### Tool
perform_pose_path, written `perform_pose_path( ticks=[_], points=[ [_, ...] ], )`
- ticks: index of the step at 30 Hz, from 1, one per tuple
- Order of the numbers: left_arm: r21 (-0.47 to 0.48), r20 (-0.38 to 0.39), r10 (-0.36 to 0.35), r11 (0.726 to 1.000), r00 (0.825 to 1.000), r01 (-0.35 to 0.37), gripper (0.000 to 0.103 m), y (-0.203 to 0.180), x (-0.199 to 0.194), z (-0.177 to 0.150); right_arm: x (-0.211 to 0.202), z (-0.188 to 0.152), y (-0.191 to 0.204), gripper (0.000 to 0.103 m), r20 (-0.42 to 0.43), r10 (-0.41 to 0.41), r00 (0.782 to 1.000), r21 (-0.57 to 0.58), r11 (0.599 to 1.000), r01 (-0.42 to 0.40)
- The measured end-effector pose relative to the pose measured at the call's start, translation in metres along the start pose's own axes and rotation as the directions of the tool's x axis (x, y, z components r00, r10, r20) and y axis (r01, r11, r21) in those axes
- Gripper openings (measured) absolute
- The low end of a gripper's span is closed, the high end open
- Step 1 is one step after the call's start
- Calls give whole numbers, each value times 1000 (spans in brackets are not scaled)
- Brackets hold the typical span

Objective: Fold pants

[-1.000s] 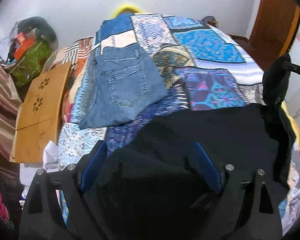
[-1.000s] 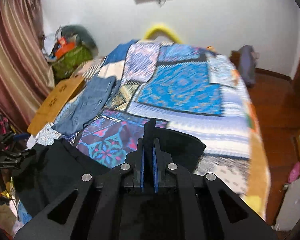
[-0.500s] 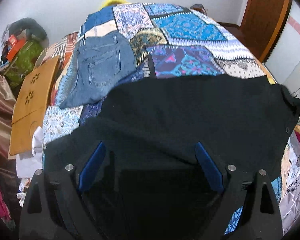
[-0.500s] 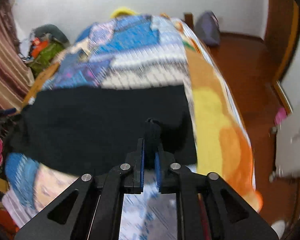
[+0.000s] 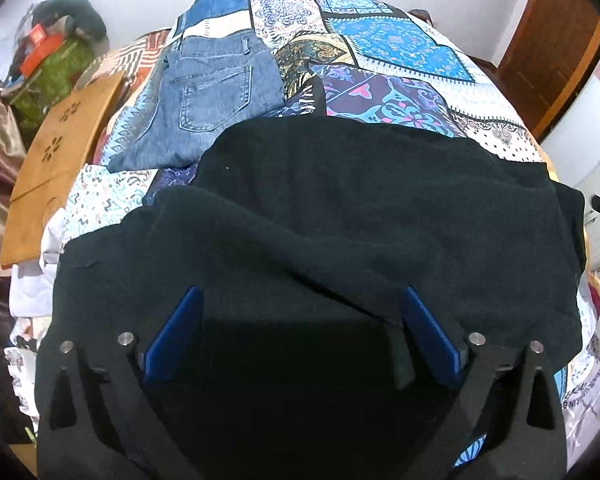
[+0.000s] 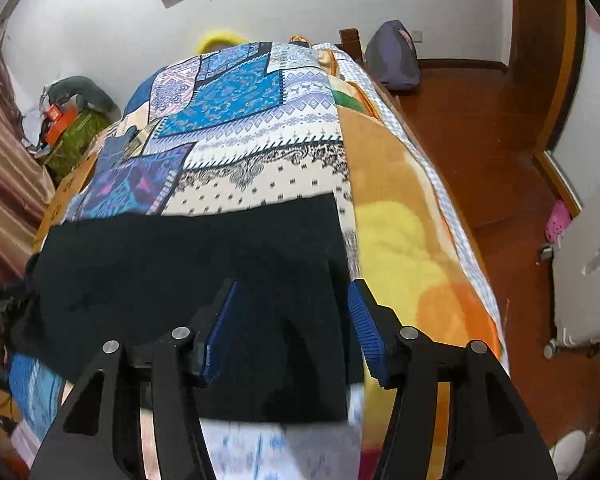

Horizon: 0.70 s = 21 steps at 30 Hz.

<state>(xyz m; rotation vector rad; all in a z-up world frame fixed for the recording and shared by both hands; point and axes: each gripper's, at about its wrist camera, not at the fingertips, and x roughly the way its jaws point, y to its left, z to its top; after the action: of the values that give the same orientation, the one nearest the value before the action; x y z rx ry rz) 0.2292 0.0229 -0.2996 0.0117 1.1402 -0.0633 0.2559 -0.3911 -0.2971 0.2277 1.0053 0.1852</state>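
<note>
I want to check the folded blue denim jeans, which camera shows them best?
The left wrist view. The folded blue denim jeans lie there in full, back pocket up, on the patchwork bedspread beyond the black pants. The right wrist view shows no clear sign of them.

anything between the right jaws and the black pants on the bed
Nothing visible: the right gripper hangs directly over the black pants, jaws opening, their right edge between them, on the bed.
</note>
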Motion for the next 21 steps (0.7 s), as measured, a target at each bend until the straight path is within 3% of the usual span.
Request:
perform_pose_path(
  ticks=[5,6,8,10,13,19,21],
  points=[
    [20,14,16,1000,1000,-16,102,-4,-1,0,53,15,-16,51,-135,75,988,88,994,-64],
    [25,18,21,999,1000,-22,102,-5,-2,-1,57,14,-18,48,-156,93,983,104,992,-77],
    [36,28,34,999,999,-35,102,-7,-2,-1,68,13,-20,31,-174,129,976,134,985,-106],
    [45,34,45,998,998,-46,102,-8,-3,-1,66,13,-16,21,-143,146,979,125,984,-129],
    [67,43,66,995,997,-69,102,-12,-5,0,49,15,-6,16,-55,134,989,70,989,-130],
    [124,70,102,986,992,-110,102,-22,-10,0,-5,26,16,15,163,68,984,-90,994,-54],
    [128,77,102,985,992,-112,102,-24,-11,0,-12,30,16,15,189,42,981,-103,994,-23]
  ],
)
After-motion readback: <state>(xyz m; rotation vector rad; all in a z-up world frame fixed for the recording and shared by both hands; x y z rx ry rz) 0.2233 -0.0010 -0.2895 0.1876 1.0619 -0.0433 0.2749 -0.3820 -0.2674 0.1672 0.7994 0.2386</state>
